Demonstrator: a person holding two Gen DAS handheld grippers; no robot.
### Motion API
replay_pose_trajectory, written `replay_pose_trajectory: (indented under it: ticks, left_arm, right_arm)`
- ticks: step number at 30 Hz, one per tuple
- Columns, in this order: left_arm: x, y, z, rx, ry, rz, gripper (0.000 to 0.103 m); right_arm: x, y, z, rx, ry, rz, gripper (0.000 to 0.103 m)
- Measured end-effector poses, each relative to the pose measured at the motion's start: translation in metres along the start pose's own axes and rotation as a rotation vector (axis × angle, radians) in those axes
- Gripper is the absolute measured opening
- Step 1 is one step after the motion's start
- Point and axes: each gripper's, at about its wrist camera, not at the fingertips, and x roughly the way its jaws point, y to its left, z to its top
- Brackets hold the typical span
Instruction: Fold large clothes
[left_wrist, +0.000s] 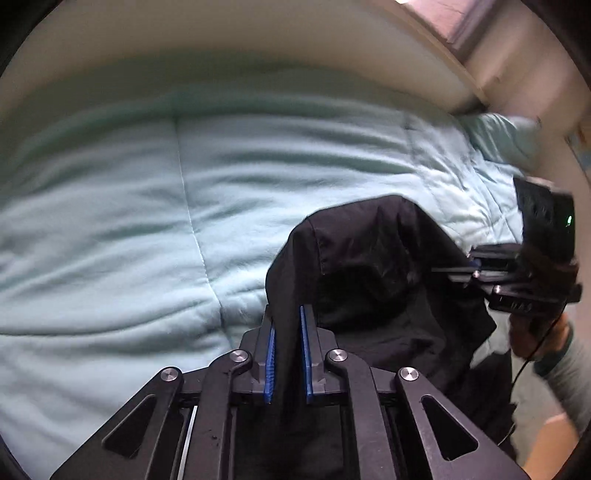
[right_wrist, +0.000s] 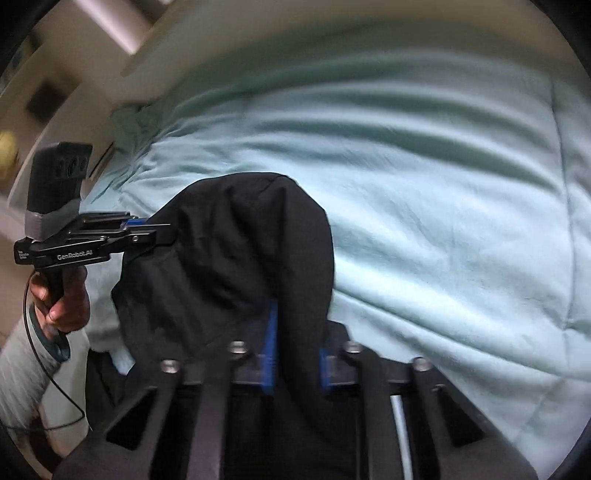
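Observation:
A large black garment (left_wrist: 373, 266) hangs between both grippers above a bed. My left gripper (left_wrist: 287, 314) is shut on an edge of the black garment, cloth pinched between its blue pads. My right gripper (right_wrist: 295, 317) is shut on another edge of the same garment (right_wrist: 236, 251), which drapes over its fingers. In the left wrist view the right gripper (left_wrist: 476, 271) shows at the right, clamped on the cloth. In the right wrist view the left gripper (right_wrist: 147, 230) shows at the left, also clamped on it.
A light mint quilted blanket (left_wrist: 147, 221) covers the bed (right_wrist: 443, 184) under the garment. A pale wall (left_wrist: 258, 37) runs behind the bed. A pillow (left_wrist: 502, 136) lies at the far corner. The person's hand (right_wrist: 62, 299) and sleeve hold the left gripper's handle.

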Motion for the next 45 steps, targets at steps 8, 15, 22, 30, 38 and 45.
replay_pose_trajectory:
  ticks: [8,15,22,30,38,45]
  left_arm:
    - [-0.145,-0.094,-0.082,0.136,-0.202,0.107,0.011]
    - [-0.225,-0.179,-0.201,0.245,-0.194,0.157,0.011]
    - [-0.199,-0.204,-0.347,0.187,0.063,0.113,0.014]
    - [-0.197,-0.165,-0.396,-0.074,0.145,0.104,0.014]
    - [-0.252,-0.182,-0.286,-0.094,-0.163,-0.022,0.065]
    - [-0.133,-0.172,-0.285,-0.165,0.099,-0.033,0.064]
  right_arm:
    - [-0.124,0.1,-0.065,-0.161,-0.182,-0.108,0.016]
    - [-0.206,0.193,-0.187,-0.258,-0.237,-0.257,0.016]
    - [-0.214,0.228,-0.32,-0.213,-0.095,-0.291,0.016]
    - [-0.207,0.185,-0.389,0.083,0.049,-0.246,0.017]
    - [-0.258,0.213,-0.296,0.061,-0.177,-0.188,0.039]
    - [-0.168,0.214,-0.285,0.103,-0.011,-0.141,0.039]
